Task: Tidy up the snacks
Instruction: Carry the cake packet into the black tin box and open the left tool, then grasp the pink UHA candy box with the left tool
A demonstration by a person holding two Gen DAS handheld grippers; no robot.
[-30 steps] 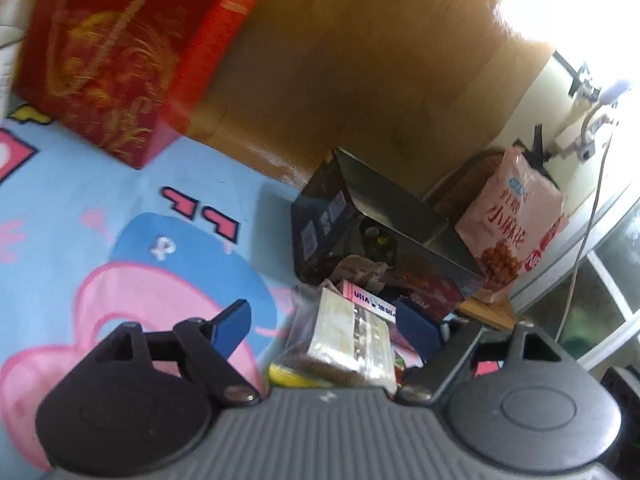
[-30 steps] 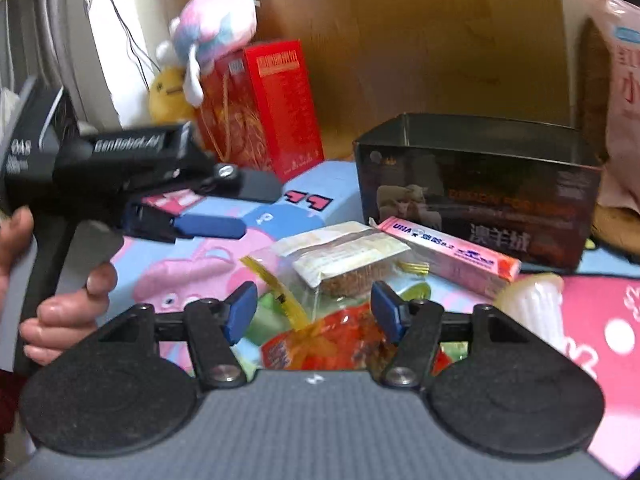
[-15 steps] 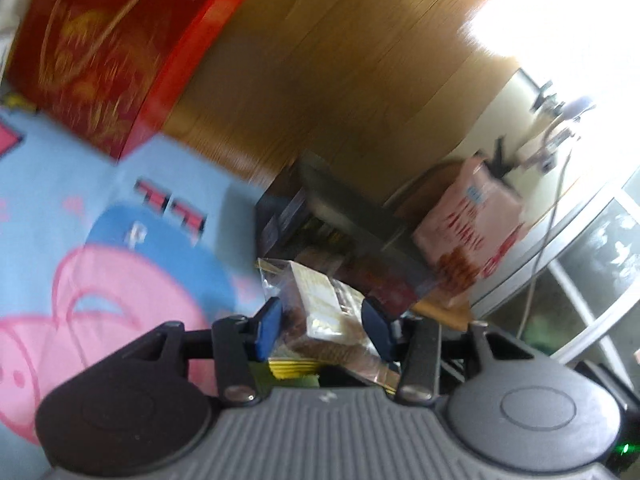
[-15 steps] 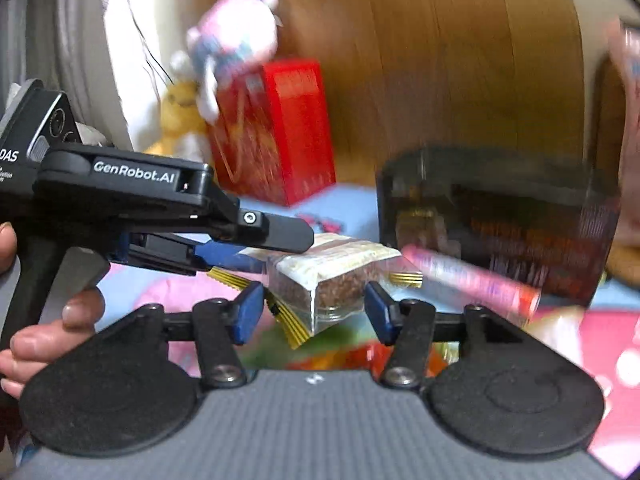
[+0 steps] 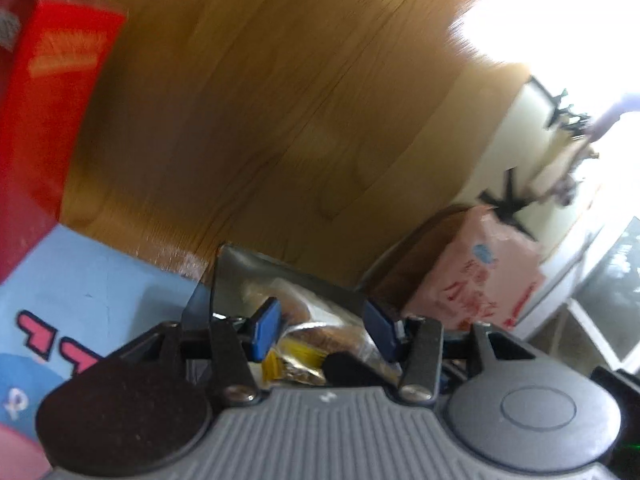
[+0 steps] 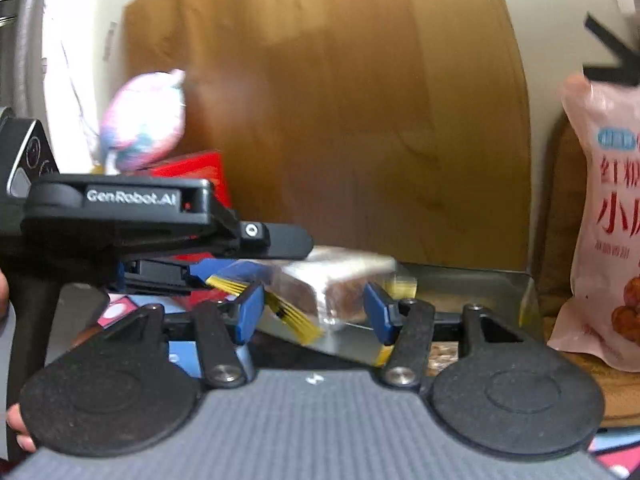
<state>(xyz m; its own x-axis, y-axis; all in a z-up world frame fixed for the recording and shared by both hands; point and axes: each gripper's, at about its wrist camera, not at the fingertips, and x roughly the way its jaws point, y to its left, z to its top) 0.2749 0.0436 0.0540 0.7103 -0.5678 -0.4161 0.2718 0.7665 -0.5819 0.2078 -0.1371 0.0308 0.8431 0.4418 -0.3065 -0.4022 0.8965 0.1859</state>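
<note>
A clear snack packet (image 6: 320,288) with yellow striped ends and a brown cake inside hangs off the mat, held from two sides. My right gripper (image 6: 314,314) is shut on its near end, both blue pads against the wrap. My left gripper (image 6: 248,260) comes in from the left and grips the other end. In the left wrist view the packet (image 5: 320,336) sits between the blue pads of the left gripper (image 5: 323,332), whose jaws are opening slightly while still touching it. The open dark tin box (image 6: 460,276) lies just behind the packet.
A pink bag of snacks (image 6: 608,240) leans at the right beside the tin (image 5: 248,276). A red gift box (image 5: 48,100) with a plush toy (image 6: 144,120) on it stands at the left. A wooden board (image 5: 260,120) backs the scene, and a blue cartoon mat (image 5: 80,280) lies below.
Both grippers closed on the clear packet, lifted it off the pile on the mat and carried it towards the dark tin. The other snacks have dropped out of view.
</note>
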